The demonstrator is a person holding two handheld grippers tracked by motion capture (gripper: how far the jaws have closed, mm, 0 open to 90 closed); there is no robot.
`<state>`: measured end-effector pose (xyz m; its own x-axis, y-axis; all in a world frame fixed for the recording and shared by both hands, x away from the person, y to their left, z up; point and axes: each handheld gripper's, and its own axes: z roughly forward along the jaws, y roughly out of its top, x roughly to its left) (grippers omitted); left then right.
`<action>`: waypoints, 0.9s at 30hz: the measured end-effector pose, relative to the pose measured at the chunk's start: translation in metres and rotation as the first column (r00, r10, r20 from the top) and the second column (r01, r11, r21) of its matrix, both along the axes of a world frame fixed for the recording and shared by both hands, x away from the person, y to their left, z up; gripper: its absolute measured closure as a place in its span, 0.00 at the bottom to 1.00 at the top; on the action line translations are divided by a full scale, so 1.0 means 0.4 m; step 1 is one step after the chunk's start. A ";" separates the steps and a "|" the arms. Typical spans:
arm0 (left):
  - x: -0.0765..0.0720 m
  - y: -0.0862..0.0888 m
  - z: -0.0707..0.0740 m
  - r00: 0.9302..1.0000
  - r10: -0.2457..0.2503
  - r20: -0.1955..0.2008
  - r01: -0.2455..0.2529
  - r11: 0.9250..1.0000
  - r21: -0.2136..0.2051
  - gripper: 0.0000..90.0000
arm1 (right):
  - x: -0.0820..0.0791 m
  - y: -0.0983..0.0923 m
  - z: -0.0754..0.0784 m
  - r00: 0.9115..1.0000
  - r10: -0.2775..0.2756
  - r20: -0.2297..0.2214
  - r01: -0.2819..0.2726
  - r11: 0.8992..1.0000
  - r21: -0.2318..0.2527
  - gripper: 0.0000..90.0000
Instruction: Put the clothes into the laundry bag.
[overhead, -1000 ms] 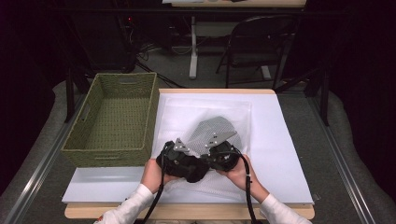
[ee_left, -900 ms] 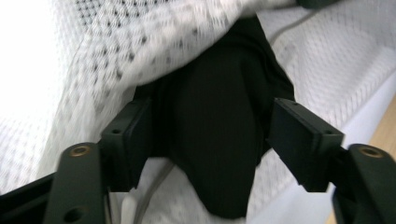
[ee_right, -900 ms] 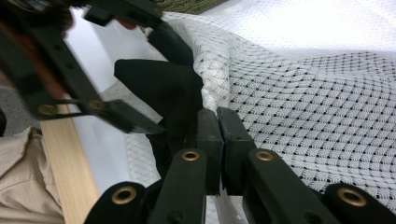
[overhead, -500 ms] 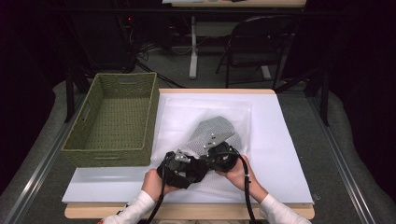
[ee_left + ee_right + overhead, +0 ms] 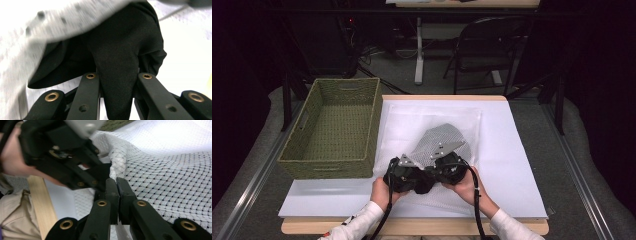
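One black cloth (image 5: pixel 117 62), soft and crumpled, bunches between the jaws of the left gripper (image 5: pixel 404 176), which have just been closing and now pinch it; one white mesh bag (image 5: pixel 170 182) lies beyond the right gripper (image 5: pixel 116 185), clenched on its edge; one green basket (image 5: pixel 334 130) sits off left; since earlier, the left gripper dipped lower.
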<state>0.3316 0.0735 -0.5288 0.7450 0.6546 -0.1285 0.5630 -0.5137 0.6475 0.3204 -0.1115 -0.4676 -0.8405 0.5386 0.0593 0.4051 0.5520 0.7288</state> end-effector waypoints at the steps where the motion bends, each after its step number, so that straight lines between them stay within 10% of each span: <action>1: 0.009 -0.003 0.002 1.000 0.006 0.007 -0.006 1.000 -0.003 0.89 | -0.001 0.000 0.003 1.000 0.000 0.003 0.000 1.000 0.004 0.99; 10: 0.051 -0.020 -0.019 1.000 0.011 0.011 -0.011 1.000 -0.008 0.80 | 0.013 -0.018 -0.004 1.000 -0.020 -0.021 0.021 1.000 0.017 0.99; 19: 0.015 -0.016 -0.018 0.996 -0.071 -0.055 0.074 0.996 0.059 0.45 | 0.020 -0.034 -0.014 0.999 -0.038 -0.030 0.038 0.999 0.008 0.99; 27: -0.016 -0.017 -0.026 0.999 -0.035 -0.030 0.036 0.999 0.030 0.57 | 0.014 -0.030 -0.010 0.999 -0.027 -0.022 0.027 1.000 0.004 0.99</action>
<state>0.3253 0.0669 -0.5393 0.7638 0.6320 -0.1311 0.5628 -0.5527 0.6147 0.3261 -0.1234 -0.4717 -0.8240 0.5610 0.0798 0.4358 0.5373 0.7221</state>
